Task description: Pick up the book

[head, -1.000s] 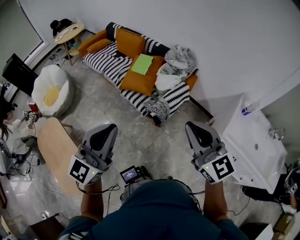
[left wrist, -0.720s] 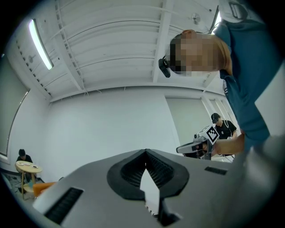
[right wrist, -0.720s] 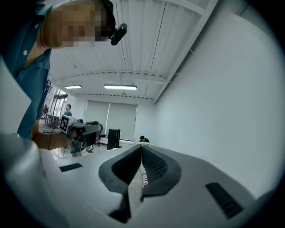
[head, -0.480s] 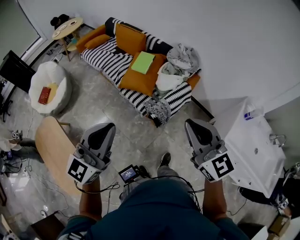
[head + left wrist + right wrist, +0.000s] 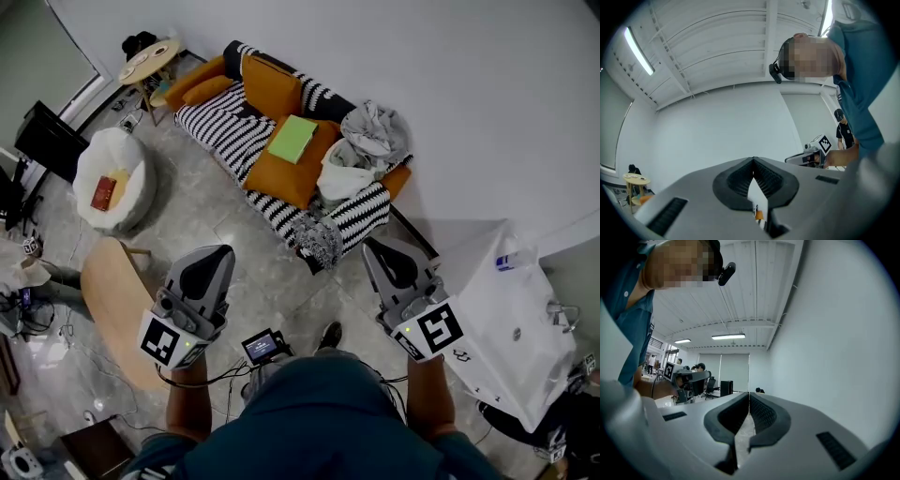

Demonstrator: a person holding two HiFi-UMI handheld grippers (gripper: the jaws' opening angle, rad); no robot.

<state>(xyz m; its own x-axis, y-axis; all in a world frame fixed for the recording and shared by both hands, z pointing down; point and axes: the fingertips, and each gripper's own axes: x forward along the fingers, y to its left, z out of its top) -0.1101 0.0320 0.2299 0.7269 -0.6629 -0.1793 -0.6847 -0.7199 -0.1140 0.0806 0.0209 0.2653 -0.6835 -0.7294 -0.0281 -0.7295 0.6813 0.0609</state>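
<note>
While the green book (image 5: 293, 139) lies flat on an orange cushion at the middle of the striped sofa (image 5: 216, 122), both grippers hang over the floor, well short of the sofa's front edge. The left gripper (image 5: 217, 251) and right gripper (image 5: 377, 247) each have fingers (image 5: 736, 180) pressed together, holding nothing. A good pickup likely means getting close to the sofa, spreading one gripper's fingers, and meeting the book's edge nearest the sofa's front.

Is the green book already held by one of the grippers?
No, the green book lies on an orange cushion of the sofa, apart from the left gripper and right gripper.
</note>
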